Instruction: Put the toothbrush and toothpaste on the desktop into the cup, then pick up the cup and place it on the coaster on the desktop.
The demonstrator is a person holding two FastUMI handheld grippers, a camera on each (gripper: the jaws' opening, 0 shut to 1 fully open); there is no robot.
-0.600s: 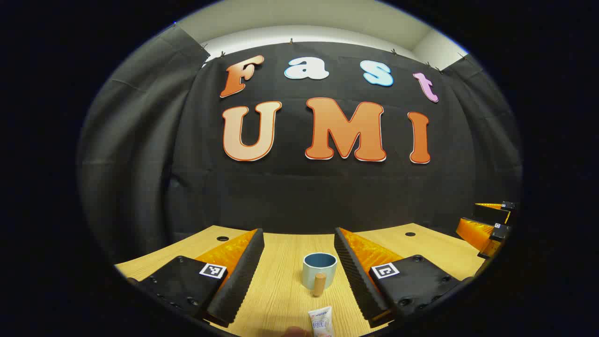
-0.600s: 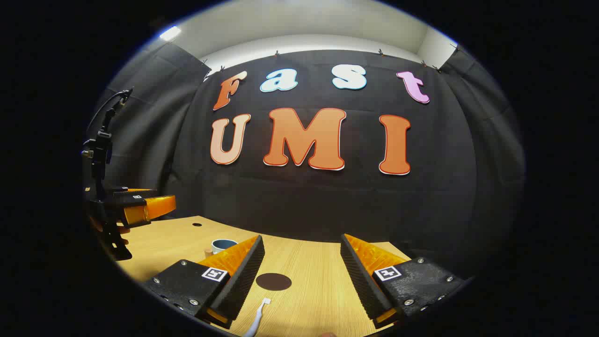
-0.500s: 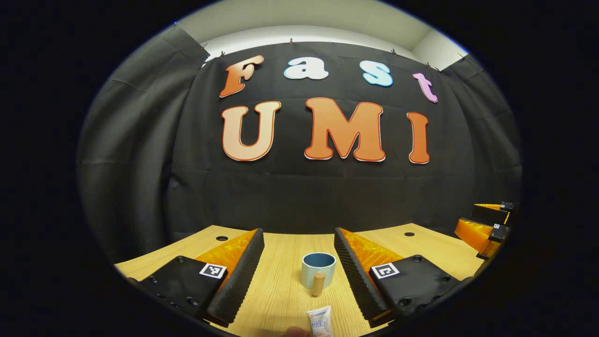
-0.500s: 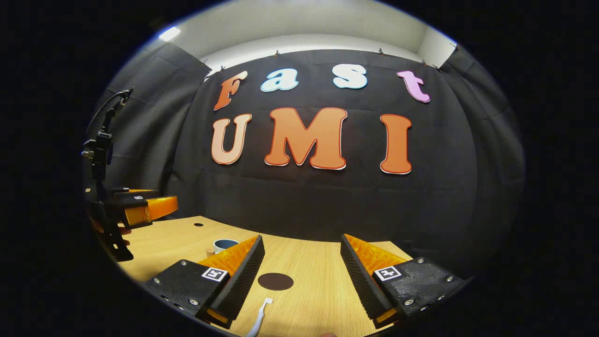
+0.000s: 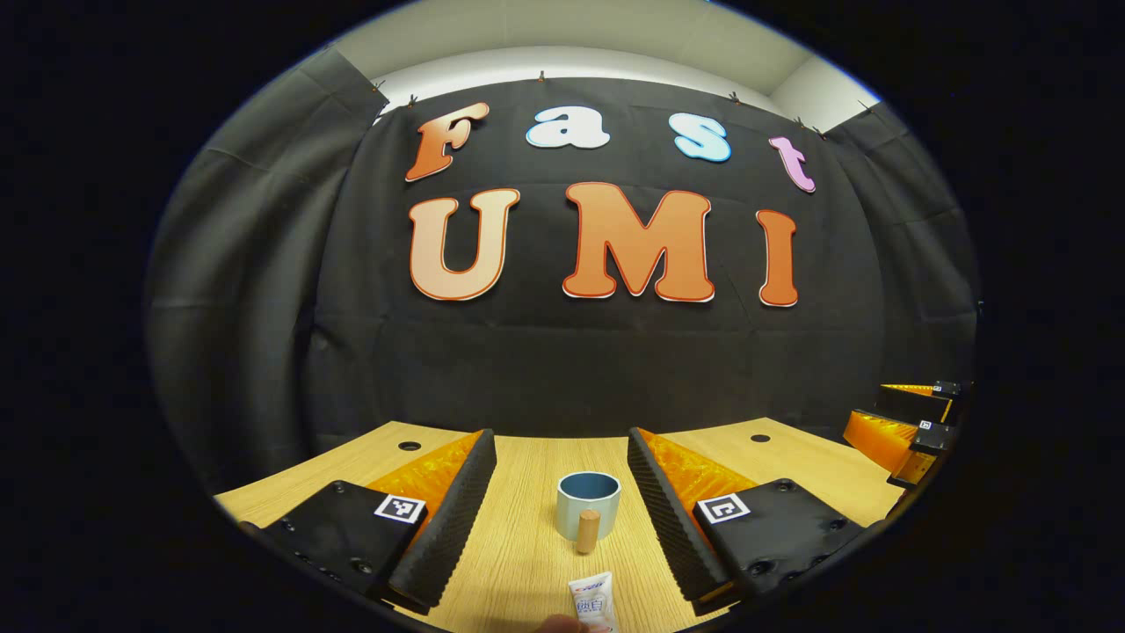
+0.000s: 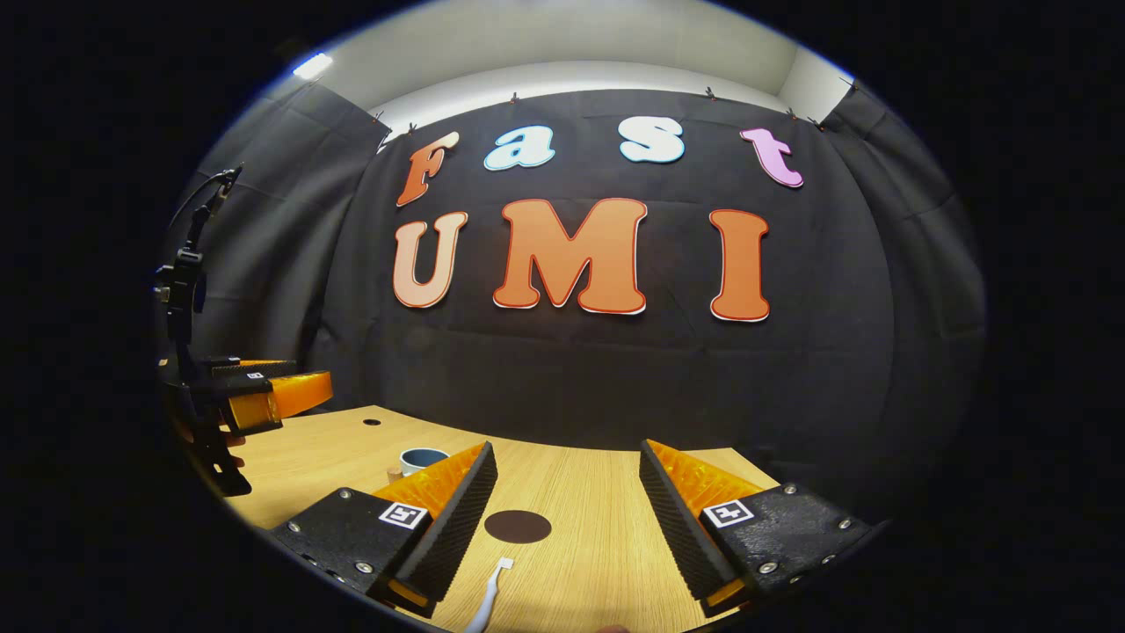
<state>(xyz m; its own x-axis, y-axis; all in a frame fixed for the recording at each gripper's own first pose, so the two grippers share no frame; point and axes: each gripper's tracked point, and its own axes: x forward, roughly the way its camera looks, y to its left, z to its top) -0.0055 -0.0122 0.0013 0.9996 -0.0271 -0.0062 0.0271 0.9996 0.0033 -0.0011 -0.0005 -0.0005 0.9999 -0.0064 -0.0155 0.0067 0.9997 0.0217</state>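
Observation:
In the left gripper view a pale blue cup (image 5: 587, 505) with a wooden handle facing me stands on the wooden desktop (image 5: 518, 563). A white toothpaste tube (image 5: 592, 601) lies nearer, at the bottom edge. My left gripper (image 5: 561, 459) is open, held above the desk with the cup seen between its fingers. In the right gripper view a white toothbrush (image 6: 488, 597) lies on the desk, and a dark round coaster (image 6: 518, 526) sits just beyond it. My right gripper (image 6: 568, 466) is open and empty above them. The cup (image 6: 423, 459) shows farther left, partly hidden by a finger.
The black cloth wall closes off the desk's far side. Small round holes (image 5: 410, 446) mark the desk near the back. The other gripper (image 5: 910, 420) shows at the far right of the left gripper view. The left gripper and a black stand (image 6: 189, 290) show at the left of the right gripper view.
In the left gripper view the cup and toothpaste have slid slightly left and up, so the left gripper has shifted a little. The right gripper view has barely changed.

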